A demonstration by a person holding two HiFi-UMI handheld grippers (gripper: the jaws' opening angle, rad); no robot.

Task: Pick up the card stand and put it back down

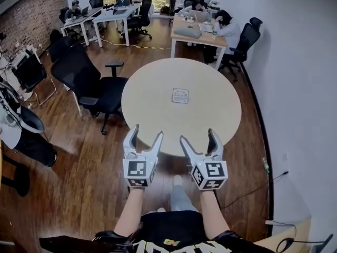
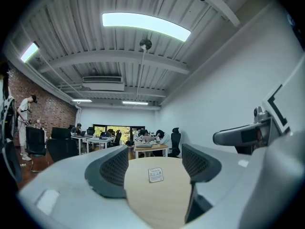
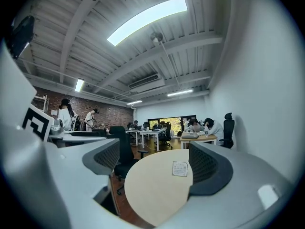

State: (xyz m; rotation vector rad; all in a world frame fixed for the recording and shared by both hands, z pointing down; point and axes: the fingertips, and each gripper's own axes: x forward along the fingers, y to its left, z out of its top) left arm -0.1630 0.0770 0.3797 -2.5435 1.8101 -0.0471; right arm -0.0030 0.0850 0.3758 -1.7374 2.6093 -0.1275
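The card stand [image 1: 180,95] is a small clear holder with a white printed card, standing near the middle of the round beige table [image 1: 152,83]. It also shows in the left gripper view as the card stand [image 2: 155,174] and in the right gripper view as the card stand [image 3: 179,169]. My left gripper [image 1: 144,136] hangs open at the table's near edge, nothing between its jaws. Beside it my right gripper [image 1: 199,137] is open and empty too. Both sit well short of the stand.
A black office chair [image 1: 87,80] stands at the table's left. A wooden desk [image 1: 197,36] with seated people is behind the table, and white desks [image 1: 102,17] at the back left. A white wall [image 1: 300,78] runs along the right. Wooden floor surrounds the table.
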